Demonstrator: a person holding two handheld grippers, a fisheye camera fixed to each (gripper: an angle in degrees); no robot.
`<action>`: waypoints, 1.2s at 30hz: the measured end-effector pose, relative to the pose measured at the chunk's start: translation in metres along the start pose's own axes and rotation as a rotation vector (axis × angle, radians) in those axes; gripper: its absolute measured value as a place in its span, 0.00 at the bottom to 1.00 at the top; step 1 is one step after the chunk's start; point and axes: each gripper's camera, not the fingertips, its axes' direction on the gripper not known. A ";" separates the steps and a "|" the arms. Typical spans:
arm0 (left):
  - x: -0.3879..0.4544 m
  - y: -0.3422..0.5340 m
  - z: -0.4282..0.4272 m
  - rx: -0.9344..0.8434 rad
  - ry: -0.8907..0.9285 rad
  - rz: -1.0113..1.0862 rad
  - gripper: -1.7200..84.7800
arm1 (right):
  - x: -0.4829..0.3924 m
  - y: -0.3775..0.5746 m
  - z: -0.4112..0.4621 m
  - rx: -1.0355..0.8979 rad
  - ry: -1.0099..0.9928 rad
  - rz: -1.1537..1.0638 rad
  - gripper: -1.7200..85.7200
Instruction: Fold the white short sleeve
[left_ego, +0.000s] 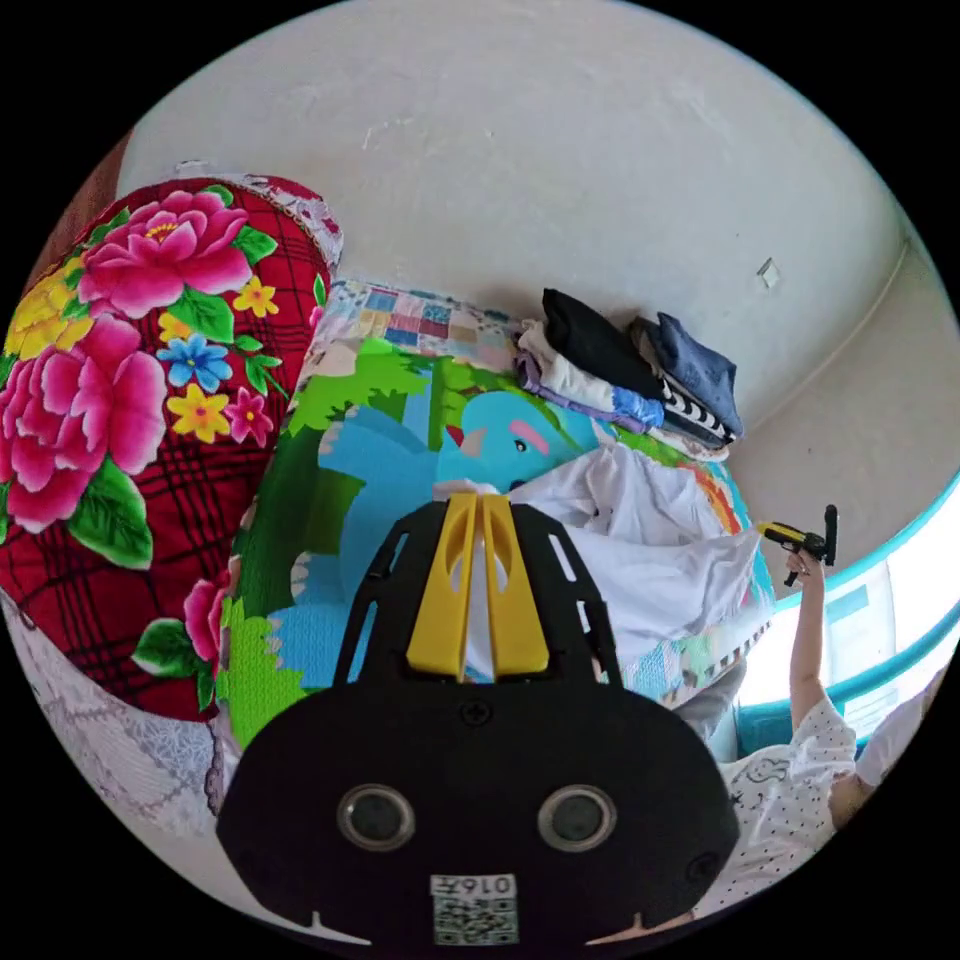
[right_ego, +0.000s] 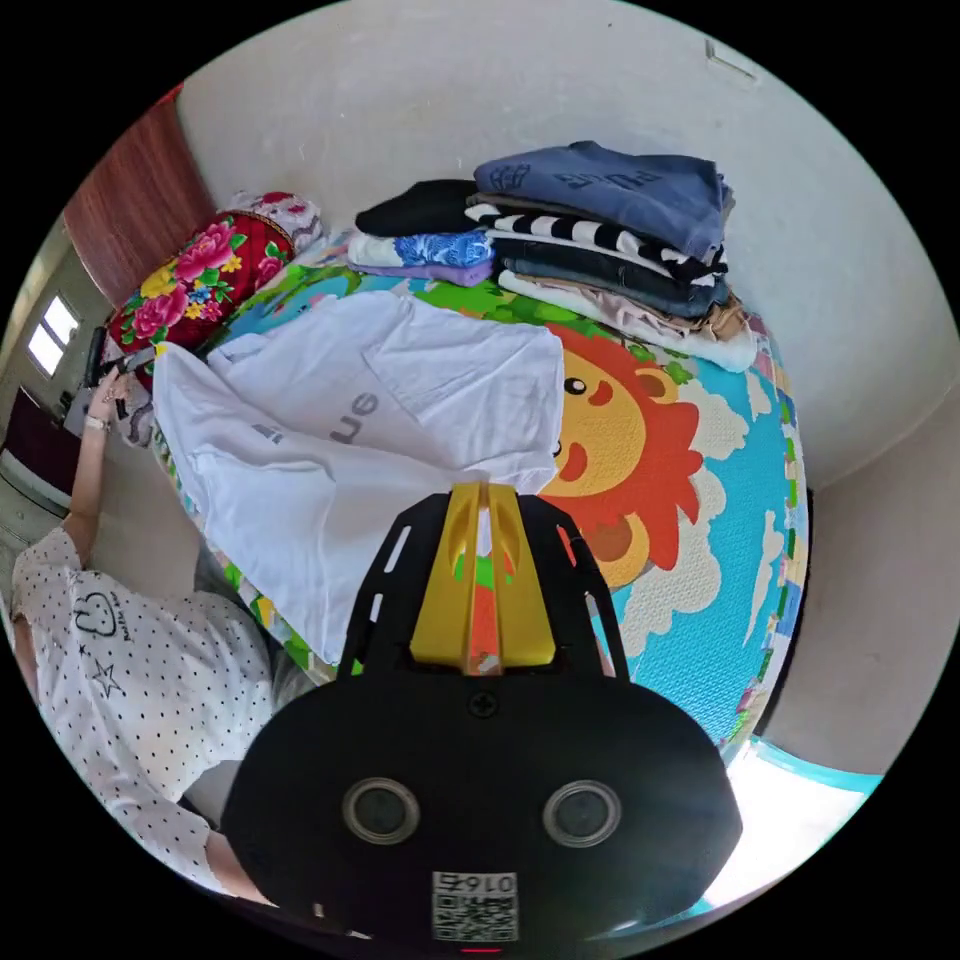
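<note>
Left gripper view, from the left edge across: red floral quilt (left_ego: 140, 420) rolled up at the left; cartoon play mat (left_ego: 330, 470) covering the surface at centre. At lower centre, left gripper (left_ego: 478, 505), yellow jaws drawn narrow with a strip of white cloth running up between them, so apparently pinching an edge of the white short sleeve (left_ego: 650, 540). Shirt bunched right of centre, lifted off the mat and pulled taut toward the right gripper (left_ego: 775, 532), seen small at the far right in a raised hand, gripping the opposite edge. Above the shirt, a stack of folded clothes (left_ego: 630, 385) against the wall.

Right gripper view, left to right: a dotted sleeve at lower left, arm reaching up to the upper left edge, where the shirt's far corner ends. White short sleeve spread wide across centre-left, wrinkled, one side hanging over the mat's edge. Right gripper's own jaws at centre, nearly closed, a sliver of white at the tips where the shirt's near edge meets them. Folded piles at upper right; lion print on the mat at right.

Judged progress: early. Shirt held by two edges and stretched out, no fold made yet; laying flat, sleeves in, and halving all left to do.
</note>
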 end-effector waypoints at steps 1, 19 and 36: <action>0.017 -0.023 -0.031 0.127 0.044 0.025 0.01 | 0.003 -0.018 -0.027 0.103 0.036 0.025 0.02; -0.016 0.035 -0.048 -0.086 0.361 0.031 0.01 | 0.026 0.010 -0.129 0.121 -0.166 0.035 0.03; 0.035 0.216 0.065 -0.391 -0.111 0.256 0.01 | -0.071 0.056 0.054 -0.057 0.129 0.048 0.02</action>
